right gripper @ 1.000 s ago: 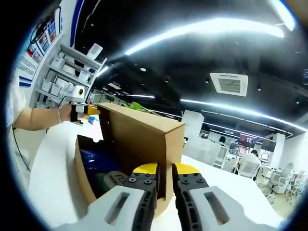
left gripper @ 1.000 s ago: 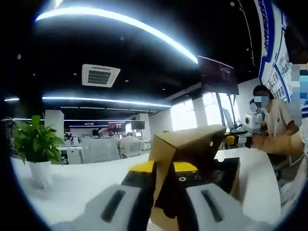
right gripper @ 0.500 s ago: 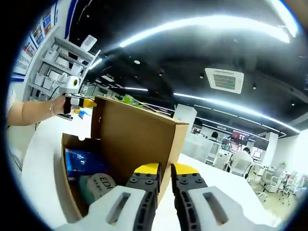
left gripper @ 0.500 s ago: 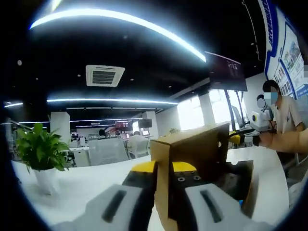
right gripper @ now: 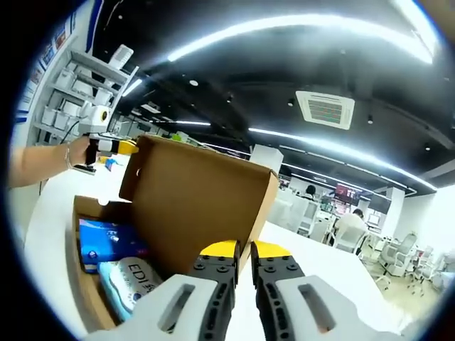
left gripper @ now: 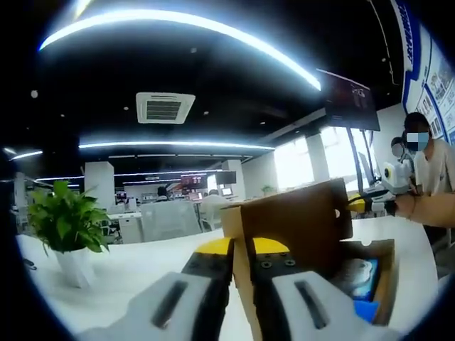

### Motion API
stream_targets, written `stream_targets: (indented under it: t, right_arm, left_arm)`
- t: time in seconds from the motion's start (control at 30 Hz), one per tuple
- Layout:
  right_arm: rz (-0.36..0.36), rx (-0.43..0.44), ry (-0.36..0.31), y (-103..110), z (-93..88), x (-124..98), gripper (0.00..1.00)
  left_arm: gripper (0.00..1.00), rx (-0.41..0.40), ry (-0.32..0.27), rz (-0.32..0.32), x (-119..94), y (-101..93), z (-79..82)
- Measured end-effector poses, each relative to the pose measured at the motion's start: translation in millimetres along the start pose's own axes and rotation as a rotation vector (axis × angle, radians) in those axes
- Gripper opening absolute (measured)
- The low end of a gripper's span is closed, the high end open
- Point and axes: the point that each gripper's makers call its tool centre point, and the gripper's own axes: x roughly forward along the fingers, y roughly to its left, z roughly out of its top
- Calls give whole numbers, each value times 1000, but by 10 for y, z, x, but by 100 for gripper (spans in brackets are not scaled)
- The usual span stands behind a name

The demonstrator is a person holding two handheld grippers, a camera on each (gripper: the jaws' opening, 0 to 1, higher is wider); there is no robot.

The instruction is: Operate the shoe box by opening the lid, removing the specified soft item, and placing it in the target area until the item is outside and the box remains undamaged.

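A brown cardboard shoe box stands on the white table with its lid raised. My left gripper is shut on one end of the lid's edge. My right gripper is shut on the other end of the lid. Inside the box lie a blue pack and a pale soft pack with dark lettering. The box inside also appears in the left gripper view. Each view has the other gripper at the lid's far end, the right gripper and the left gripper, both in a person's hand.
A potted plant stands on the white table to the left. Wall shelves with white boxes are behind the box. Office desks, chairs and seated people fill the far background.
The lid has swung further up and back between the two grippers. More of the box inside shows now, with the blue and pale packs in plain sight.
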Motion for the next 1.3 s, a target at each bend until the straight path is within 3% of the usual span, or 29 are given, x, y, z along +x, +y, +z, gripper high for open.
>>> stream_targets:
  t: [0.57,0.87,1.13,1.3]
  right_arm:
    - [-15,24,66,66,-350,114,7]
    - [-50,72,27,33,-394,162,7]
    - [-113,139,-21,-31,-402,206,6]
    - [-124,175,-92,-16,-397,192,6]
  left_arm:
    - [8,-18,75,51,68,74,-462]
    - [7,-142,7,73,44,88,-586]
    - [7,-133,-30,104,18,62,-663]
    - [7,-104,-27,99,-22,31,-703]
